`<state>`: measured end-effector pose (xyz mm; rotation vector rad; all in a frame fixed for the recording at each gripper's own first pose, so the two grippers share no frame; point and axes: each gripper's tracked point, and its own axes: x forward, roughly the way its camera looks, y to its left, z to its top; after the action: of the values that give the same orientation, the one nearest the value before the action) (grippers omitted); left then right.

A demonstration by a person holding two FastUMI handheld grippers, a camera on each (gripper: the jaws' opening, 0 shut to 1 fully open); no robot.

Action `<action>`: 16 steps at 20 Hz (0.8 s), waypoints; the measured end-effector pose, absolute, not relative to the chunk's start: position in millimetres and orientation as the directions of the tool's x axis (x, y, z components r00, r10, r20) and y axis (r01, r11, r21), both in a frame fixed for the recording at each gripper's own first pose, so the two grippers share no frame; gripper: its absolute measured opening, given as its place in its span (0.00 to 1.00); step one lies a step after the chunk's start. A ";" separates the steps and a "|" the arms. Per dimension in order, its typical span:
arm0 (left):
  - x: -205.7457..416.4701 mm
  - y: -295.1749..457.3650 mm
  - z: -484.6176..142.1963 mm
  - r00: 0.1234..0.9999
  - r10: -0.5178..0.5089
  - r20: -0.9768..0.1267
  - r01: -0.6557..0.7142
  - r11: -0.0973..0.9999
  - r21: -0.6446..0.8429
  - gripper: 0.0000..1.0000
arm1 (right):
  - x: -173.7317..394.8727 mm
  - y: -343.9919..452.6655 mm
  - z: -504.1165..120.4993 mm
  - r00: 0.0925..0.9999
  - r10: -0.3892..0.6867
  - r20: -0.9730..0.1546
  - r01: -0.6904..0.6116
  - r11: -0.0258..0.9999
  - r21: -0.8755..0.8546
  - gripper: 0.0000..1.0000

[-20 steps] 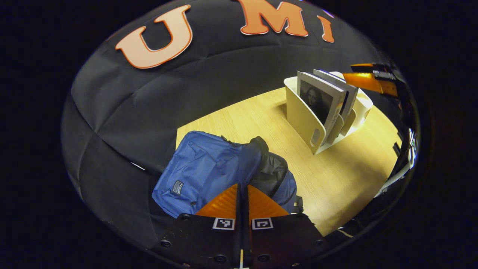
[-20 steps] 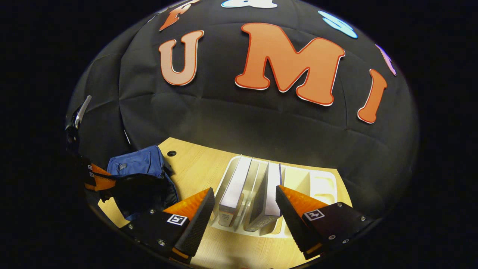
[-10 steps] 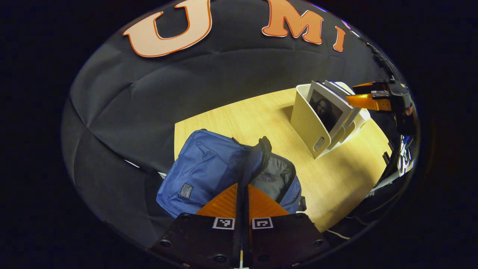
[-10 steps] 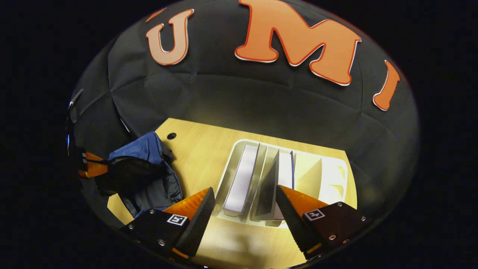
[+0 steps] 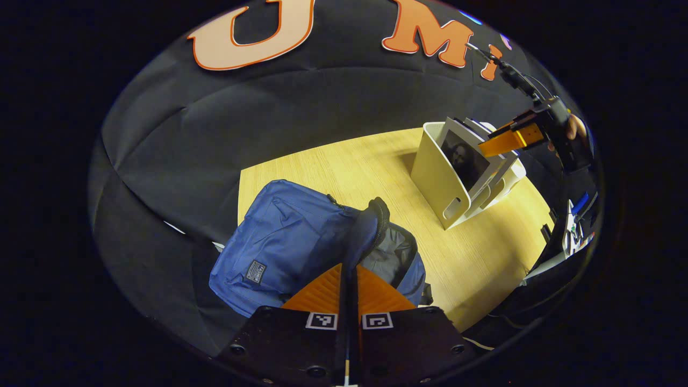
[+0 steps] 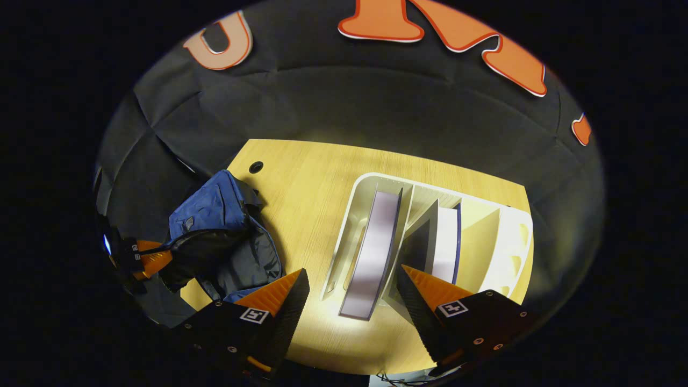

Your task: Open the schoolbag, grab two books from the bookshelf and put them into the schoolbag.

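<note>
A blue schoolbag lies on a pale wooden table, at about seven o'clock from the table's middle in the left gripper view. Its main pocket is already gaping, with dark lining showing. The left gripper has its fingers pressed together on the raised edge of the bag's opening, apparently lifting the flap so the mouth is kept wide for what is to come. From this angle the fabric between the fingers is hard to make out, so the grip is a likely reading, not a sure one.

At about two o'clock from the bag stands a cream bookshelf, a slotted rack with upright dividers. Two books lean in its slots: a picture-cover book in front and a second book one slot behind. In the right gripper view, looking down from above, the front book shows as a long pale edge at twelve o'clock between the fingers.

The right gripper hovers above the rack with its fingers spread wide and nothing between them. It sits straddling the front book's top edge, which suggests a pinch on that book is the next step. Both books rest in the rack, so the loading part is not yet begun.

A hand shows at the far gripper's handle.
</note>
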<state>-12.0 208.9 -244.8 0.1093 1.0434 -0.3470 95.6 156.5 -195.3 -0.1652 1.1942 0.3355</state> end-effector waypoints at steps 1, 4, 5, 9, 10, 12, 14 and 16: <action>-10.3 212.4 -242.6 0.451 -0.227 -0.863 0.349 0.935 -0.063 0.03 | 98.7 156.1 -198.2 0.302 0.156 -0.940 -0.336 0.941 0.048 0.98; -1.4 218.8 -233.9 0.430 -0.212 -0.878 0.400 0.916 -0.025 0.03 | 107.8 155.3 -207.8 0.241 0.124 -0.963 -0.331 0.943 0.039 0.98; 2.3 220.2 -228.5 0.428 -0.208 -0.879 0.419 0.908 -0.011 0.03 | 110.5 153.6 -211.0 0.226 0.114 -0.967 -0.331 0.943 0.034 0.97; 14.7 224.8 -213.0 0.429 -0.184 -0.884 0.477 0.878 0.048 0.03 | 113.5 155.3 -222.2 0.162 0.082 -0.983 -0.321 0.947 0.026 0.86; 15.3 224.2 -213.0 0.426 -0.182 -0.886 0.482 0.875 0.052 0.03 | 114.9 155.8 -224.3 0.145 0.074 -0.987 -0.308 0.951 0.027 0.80; 13.6 221.1 -214.6 0.417 -0.193 -0.888 0.483 0.875 0.036 0.02 | 119.2 149.9 -230.4 0.118 0.046 -0.992 -0.275 0.961 0.012 0.66; 11.8 220.9 -218.9 0.409 -0.199 -0.890 0.476 0.879 0.022 0.03 | 118.7 143.0 -236.1 0.083 0.012 -0.997 -0.231 0.973 -0.007 0.38; 11.5 225.5 -220.8 0.413 -0.195 -0.890 0.469 0.883 0.025 0.02 | 119.5 144.3 -230.4 0.065 -0.002 -0.998 -0.203 0.979 -0.015 0.38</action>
<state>11.5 225.5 -220.8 0.2893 1.0680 -0.4245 119.5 144.3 -230.4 -0.1666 1.5001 0.1529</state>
